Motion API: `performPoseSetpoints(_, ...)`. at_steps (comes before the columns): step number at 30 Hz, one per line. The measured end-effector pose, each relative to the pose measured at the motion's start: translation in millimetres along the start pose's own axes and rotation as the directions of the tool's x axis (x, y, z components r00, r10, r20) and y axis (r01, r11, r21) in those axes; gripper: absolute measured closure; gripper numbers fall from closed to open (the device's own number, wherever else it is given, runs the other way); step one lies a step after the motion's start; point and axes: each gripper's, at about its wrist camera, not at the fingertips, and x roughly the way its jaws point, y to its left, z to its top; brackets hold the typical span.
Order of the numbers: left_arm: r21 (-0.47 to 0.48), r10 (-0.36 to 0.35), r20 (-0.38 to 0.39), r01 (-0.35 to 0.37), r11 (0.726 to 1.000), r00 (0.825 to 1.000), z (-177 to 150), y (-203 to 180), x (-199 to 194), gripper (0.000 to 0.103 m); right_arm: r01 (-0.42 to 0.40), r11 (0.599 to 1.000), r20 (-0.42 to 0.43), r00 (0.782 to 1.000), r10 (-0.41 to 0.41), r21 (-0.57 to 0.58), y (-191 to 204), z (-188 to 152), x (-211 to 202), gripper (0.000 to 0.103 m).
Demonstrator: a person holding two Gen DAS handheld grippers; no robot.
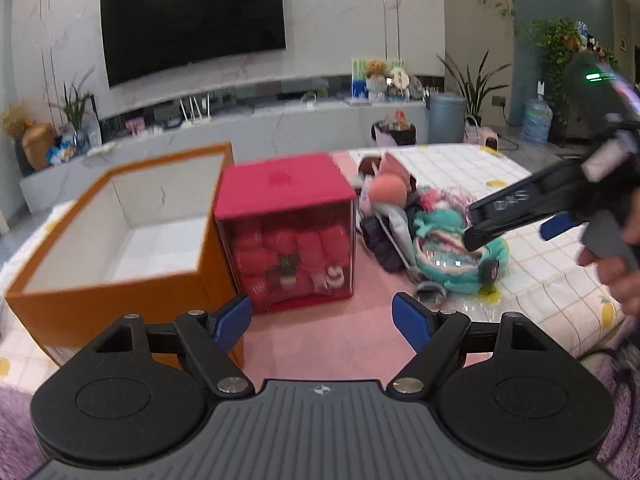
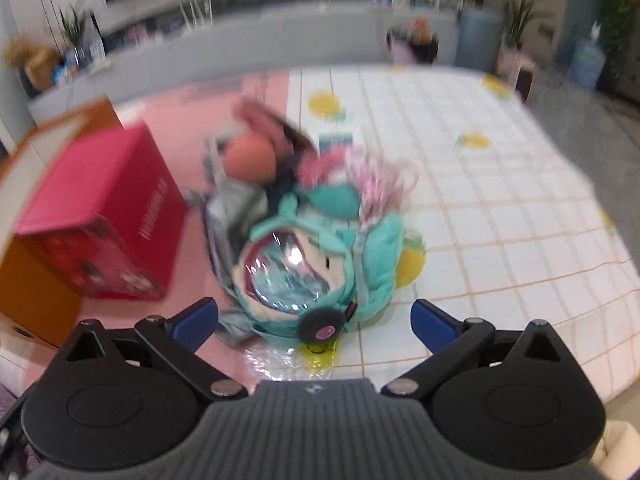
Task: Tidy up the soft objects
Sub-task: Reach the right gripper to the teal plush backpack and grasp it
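Note:
A heap of soft toys lies on the table, topped at the near side by a teal plush doll with a shiny plastic cover; a peach ball and grey fabric lie behind it. My right gripper hovers open just before the teal doll, nothing between its fingers; seen from the left wrist view it comes in from the right above the doll. My left gripper is open and empty, in front of the red box. An open orange box stands left of that.
The red box has a clear front with red rolled items inside. A pink mat and a white checked cloth cover the table. Behind are a TV, a low cabinet and plants. A hand holds the right gripper.

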Motion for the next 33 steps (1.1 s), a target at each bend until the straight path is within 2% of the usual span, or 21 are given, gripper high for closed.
performPoseSetpoints(4,-0.009,-0.024,-0.047,0.023,1.0,0.999,-5,1,6,0.009,0.001,1.0,-0.13,0.992,-0.003,-0.012,-1,11,44,0.002)
performPoseSetpoints(9,0.034,-0.011,-0.076,0.014,0.999,0.997,-10,-4,10,0.009,-0.003,1.0,-0.137,0.991,-0.001,-0.03,4,22,63,0.002)
performPoseSetpoints(14,0.065,-0.005,-0.057,0.008,0.998,0.998,-14,-7,8,0.009,-0.012,1.0,-0.204,0.979,0.007,-0.023,8,27,86,0.002)
performPoseSetpoints(16,0.068,-0.028,-0.041,0.03,0.997,0.999,-15,-5,6,0.009,-0.015,0.999,-0.206,0.979,0.006,-0.039,11,27,91,0.002)
performPoseSetpoints(21,0.077,-0.05,-0.057,0.054,0.996,0.997,-16,-4,7,0.009,0.013,0.996,-0.212,0.977,-0.031,-0.085,18,28,103,0.003)
performPoseSetpoints(23,0.088,-0.051,-0.049,0.055,0.995,0.997,-18,-5,5,0.009,0.017,0.995,-0.204,0.978,-0.037,-0.098,20,26,103,0.013)
performPoseSetpoints(25,0.1,-0.048,-0.02,0.05,0.994,0.999,-20,-5,3,0.009,-0.004,0.995,-0.205,0.979,-0.017,-0.103,19,25,101,0.015)
performPoseSetpoints(29,0.109,-0.027,0.0,0.027,0.994,1.0,-21,-3,2,0.009,-0.003,0.998,-0.187,0.982,-0.009,-0.064,13,25,91,0.017)
performPoseSetpoints(33,0.105,-0.031,0.001,0.03,0.994,1.0,-23,0,0,0.009,0.05,0.999,-0.202,0.978,-0.052,-0.015,2,19,75,0.016)
